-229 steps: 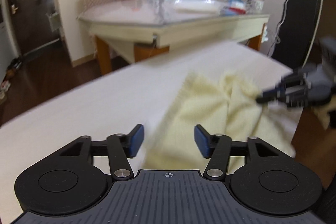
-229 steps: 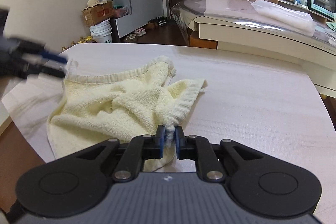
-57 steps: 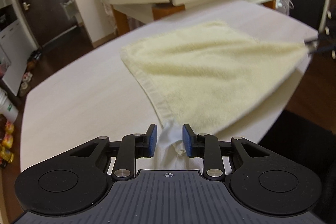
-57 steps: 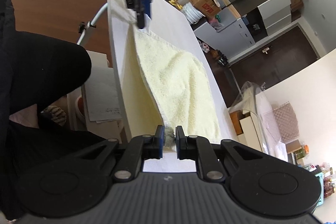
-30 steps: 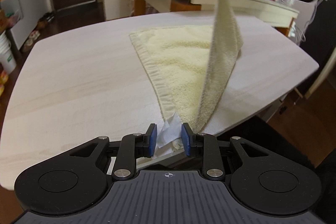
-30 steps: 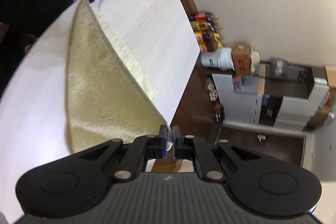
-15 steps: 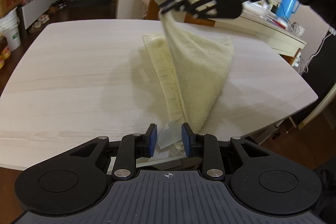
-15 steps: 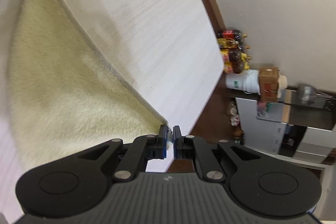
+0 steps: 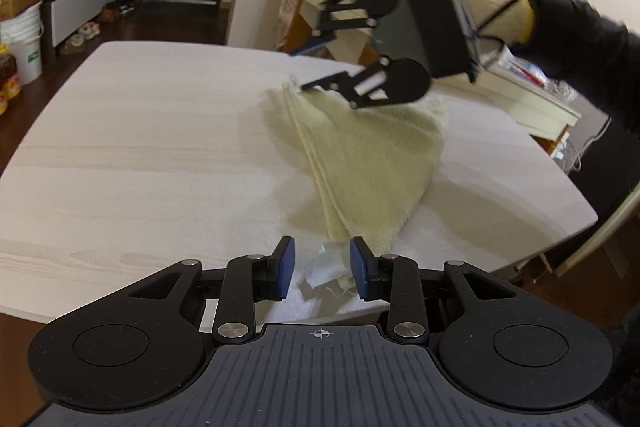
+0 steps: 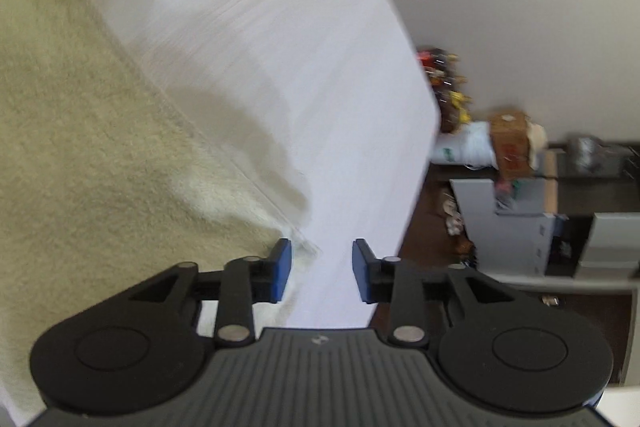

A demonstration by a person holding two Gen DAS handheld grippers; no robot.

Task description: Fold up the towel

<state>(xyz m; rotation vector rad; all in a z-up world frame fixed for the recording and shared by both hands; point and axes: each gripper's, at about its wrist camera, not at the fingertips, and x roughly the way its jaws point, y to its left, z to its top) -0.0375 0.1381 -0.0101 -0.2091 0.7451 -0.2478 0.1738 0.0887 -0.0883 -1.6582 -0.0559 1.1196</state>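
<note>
My right claw (image 10: 320, 269) has just been opening, its jaws now apart and the towel (image 9: 368, 155) corner loose just beside one pad. My left claw (image 9: 322, 267) has been opening too, the towel's tag lying unpinched between its pads on the tabletop (image 9: 140, 147).

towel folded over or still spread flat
Folded: the towel lies doubled on the table, stacked hems showing along its left edge, tapering toward the left gripper.

Pale yellow towel (image 9: 362, 155) lies folded, seemingly into a triangle, on the table
</note>
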